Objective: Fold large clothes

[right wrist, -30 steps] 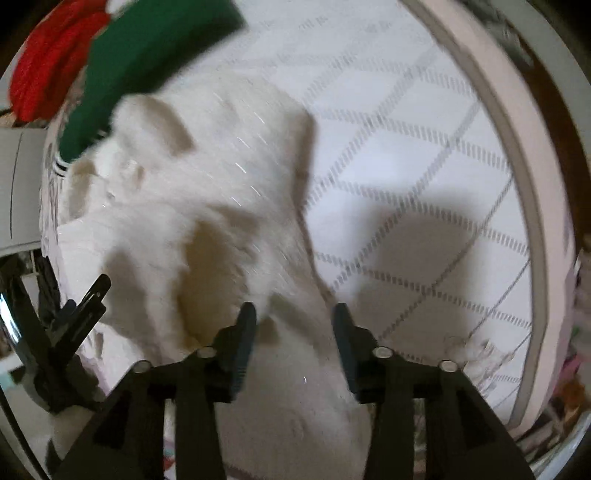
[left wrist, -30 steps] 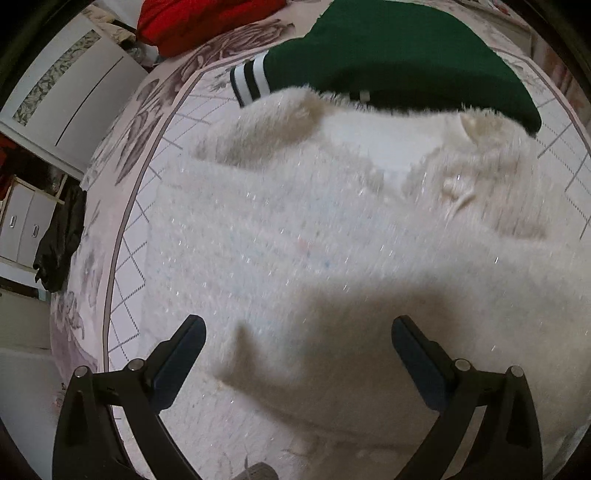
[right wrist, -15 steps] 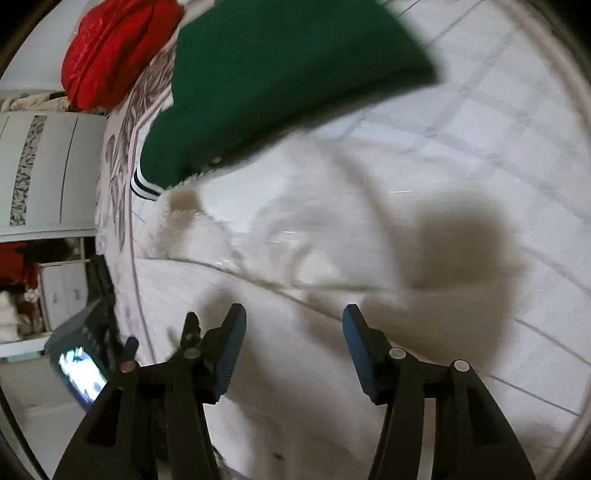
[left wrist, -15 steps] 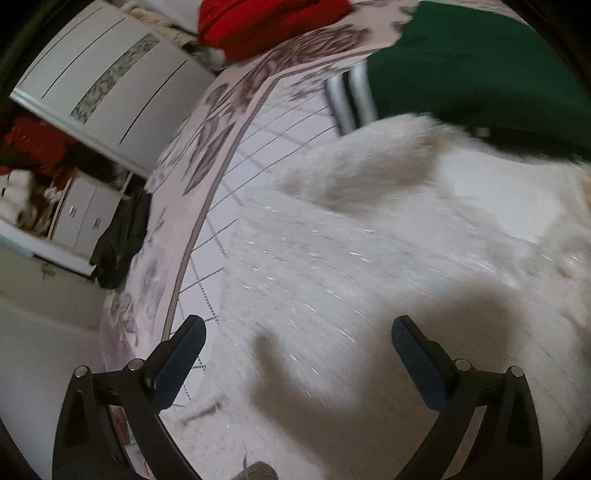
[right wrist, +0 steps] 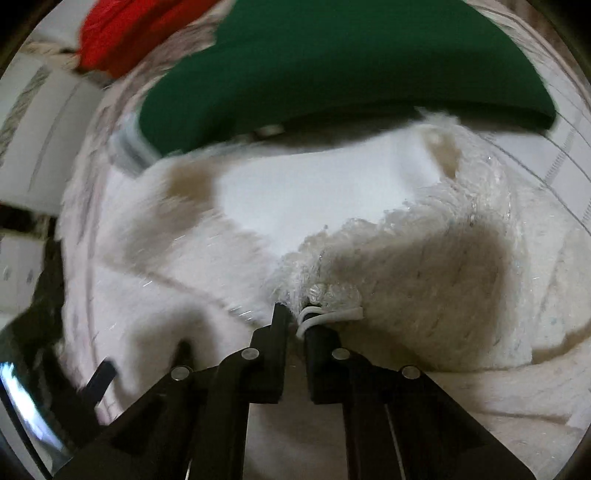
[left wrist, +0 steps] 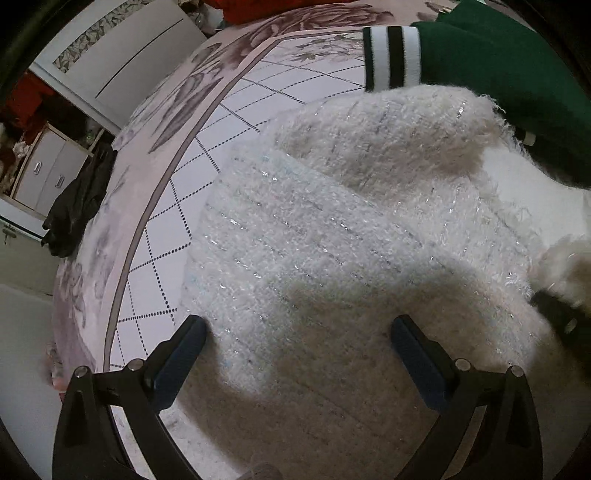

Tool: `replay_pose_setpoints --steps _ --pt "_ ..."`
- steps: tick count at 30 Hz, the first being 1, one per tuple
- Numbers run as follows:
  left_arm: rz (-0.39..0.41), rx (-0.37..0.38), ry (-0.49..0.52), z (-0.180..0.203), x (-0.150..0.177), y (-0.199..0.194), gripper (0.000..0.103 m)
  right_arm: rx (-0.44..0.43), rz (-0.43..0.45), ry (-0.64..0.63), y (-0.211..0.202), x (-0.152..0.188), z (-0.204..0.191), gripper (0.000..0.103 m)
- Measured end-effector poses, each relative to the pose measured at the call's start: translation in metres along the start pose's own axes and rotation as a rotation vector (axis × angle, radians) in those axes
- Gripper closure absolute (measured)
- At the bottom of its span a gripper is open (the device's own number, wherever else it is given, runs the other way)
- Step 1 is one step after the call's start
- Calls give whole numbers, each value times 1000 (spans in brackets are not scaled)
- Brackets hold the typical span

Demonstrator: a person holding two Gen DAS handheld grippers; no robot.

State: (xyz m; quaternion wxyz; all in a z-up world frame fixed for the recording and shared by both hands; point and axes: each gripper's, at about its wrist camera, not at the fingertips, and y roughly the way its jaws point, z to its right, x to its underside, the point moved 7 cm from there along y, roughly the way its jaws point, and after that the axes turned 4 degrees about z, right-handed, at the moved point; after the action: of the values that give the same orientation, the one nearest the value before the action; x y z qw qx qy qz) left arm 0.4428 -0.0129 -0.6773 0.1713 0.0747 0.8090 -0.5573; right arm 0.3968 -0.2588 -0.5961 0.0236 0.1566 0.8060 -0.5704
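Note:
A fluffy white sweater (left wrist: 332,236) with silver threads lies spread on the patterned bedspread (left wrist: 207,122). My left gripper (left wrist: 295,354) is open and empty, hovering over the sweater's near part. My right gripper (right wrist: 297,317) is shut on a fuzzy edge of the sweater (right wrist: 332,273), with a white loop pinched between its fingers; the fold bunches up to its right. The sweater's smooth white inside (right wrist: 314,192) shows beyond. The right gripper also shows at the right edge of the left wrist view (left wrist: 565,317).
A folded green garment (left wrist: 509,74) with a black-and-white striped cuff (left wrist: 391,55) lies just beyond the sweater, also in the right wrist view (right wrist: 332,55). A red garment (right wrist: 122,33) lies farther back. White cabinets (left wrist: 122,59) and a dark garment (left wrist: 74,206) stand at left beside the bed.
My right gripper has closed from open onto the sweater's edge. My left gripper stays open and has shifted left over the sweater.

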Motion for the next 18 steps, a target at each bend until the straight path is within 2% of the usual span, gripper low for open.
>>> replay_pose_setpoints --steps 1,3,4,7,8,9,11,15,16,18 --pt "-6 10 -5 -1 0 1 0 -17 -40 -33 7 4 -3 93" --pt "-16 22 -9 0 0 -1 0 -63 -101 -7 18 5 2 89" --pt "-21 26 -9 0 -1 -3 0 -130 -138 41 17 2 8 87" --pt "-25 46 -21 -1 -3 -16 0 -303 -206 147 -5 -5 22 60" --pt "-13 62 -32 -2 -6 -26 0 -367 -191 197 -24 -9 31 47" --pt "2 74 -34 -2 -10 -32 0 -393 -146 234 -48 -13 45 45" --pt "40 97 -6 13 -18 -52 0 -349 -65 254 -82 -17 74 45" --pt "57 156 83 64 -27 -67 0 -102 36 265 -129 -14 143 45" --pt "47 176 108 84 -28 -66 0 -69 34 268 -130 -12 153 45" --pt "36 172 161 112 -26 -58 0 -86 12 311 -126 -9 172 46"
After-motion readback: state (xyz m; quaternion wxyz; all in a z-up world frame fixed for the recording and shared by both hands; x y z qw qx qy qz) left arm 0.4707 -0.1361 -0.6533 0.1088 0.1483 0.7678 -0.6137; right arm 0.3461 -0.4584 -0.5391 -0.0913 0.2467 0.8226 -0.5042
